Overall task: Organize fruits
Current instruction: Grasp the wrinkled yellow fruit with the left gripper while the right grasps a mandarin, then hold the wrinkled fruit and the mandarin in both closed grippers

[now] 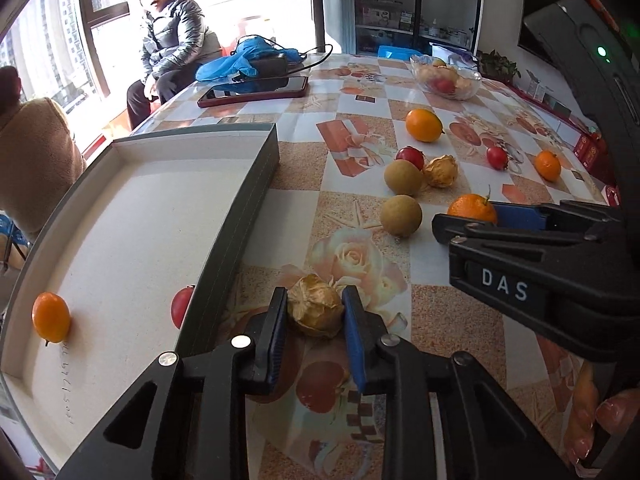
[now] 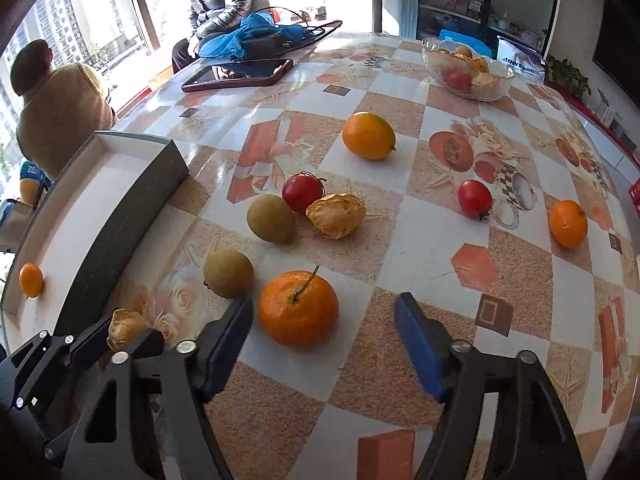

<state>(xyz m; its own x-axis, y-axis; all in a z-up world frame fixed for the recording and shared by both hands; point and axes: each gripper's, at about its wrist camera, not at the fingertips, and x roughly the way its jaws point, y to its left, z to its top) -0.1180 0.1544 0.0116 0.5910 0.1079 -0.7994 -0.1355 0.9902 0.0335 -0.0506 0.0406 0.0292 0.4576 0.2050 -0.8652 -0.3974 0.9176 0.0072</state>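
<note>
Left tongs (image 1: 315, 312) sit narrowed around a papery husked fruit (image 1: 315, 311) that rests on the surface (image 1: 360, 128) just beside the long wall of the grey tray (image 1: 248, 216); both blue pads touch the husk or nearly so. That shell looks brittle, so a hard squeeze could crush it, and a light one could let it drop against the tray wall on the way over. Right tongs (image 2: 324, 332) stand wide around a stemmed mandarin (image 2: 298, 308), gripping nothing. Closing off-centre could roll it into the brown fruit (image 2: 229, 272) just beside it. One orange fruit (image 1: 51, 317) and one red fruit (image 1: 182, 306) already lie in the tray.
</note>
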